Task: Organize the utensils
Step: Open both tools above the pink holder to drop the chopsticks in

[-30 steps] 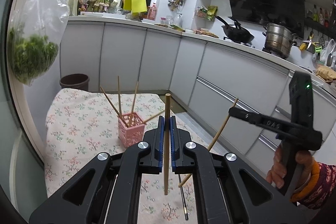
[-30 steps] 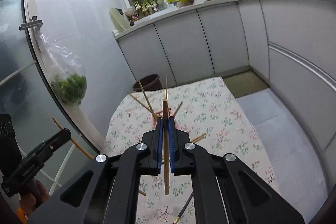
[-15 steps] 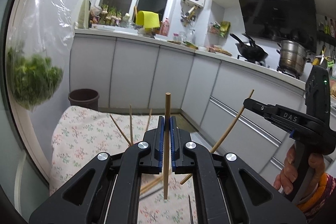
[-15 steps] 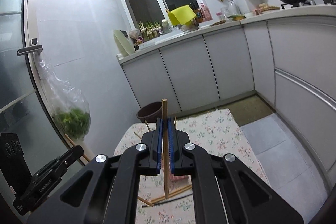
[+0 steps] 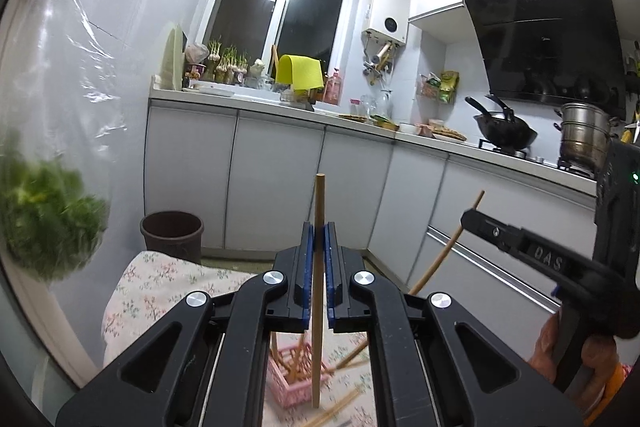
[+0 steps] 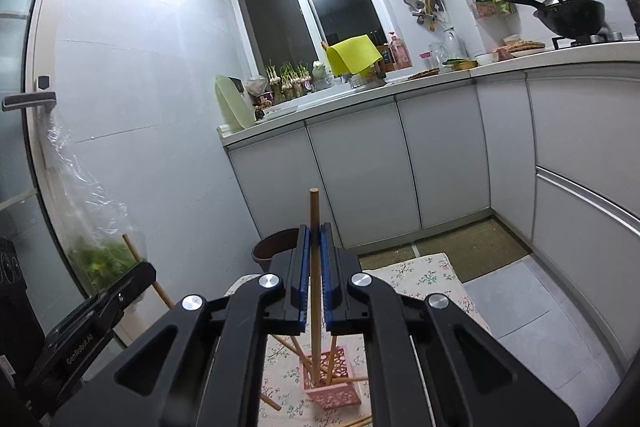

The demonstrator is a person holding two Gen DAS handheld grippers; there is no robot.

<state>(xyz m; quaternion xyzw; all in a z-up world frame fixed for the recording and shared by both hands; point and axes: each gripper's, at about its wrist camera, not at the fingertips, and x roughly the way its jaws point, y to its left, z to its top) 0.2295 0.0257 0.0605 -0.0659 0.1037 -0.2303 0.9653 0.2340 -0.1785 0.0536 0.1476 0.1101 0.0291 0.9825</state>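
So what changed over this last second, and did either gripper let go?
Both grippers lifted and tilted up: the pink holder dropped low in both views. Nothing was released. The left gripper stays clamped on its chopstick, the right gripper on its chopstick.

Leaning chopsticks (image 6: 298,349) crowding pink holder (image 6: 334,389) opening

A pink lattice holder (image 6: 334,387) stands upright on a floral-clothed bench (image 6: 424,275), with several wooden chopsticks (image 6: 298,351) leaning out of it at angles. More chopsticks lie loose on the cloth just beside it (image 5: 340,405). Two chopsticks are held upright above it (image 5: 319,227) (image 6: 315,239).
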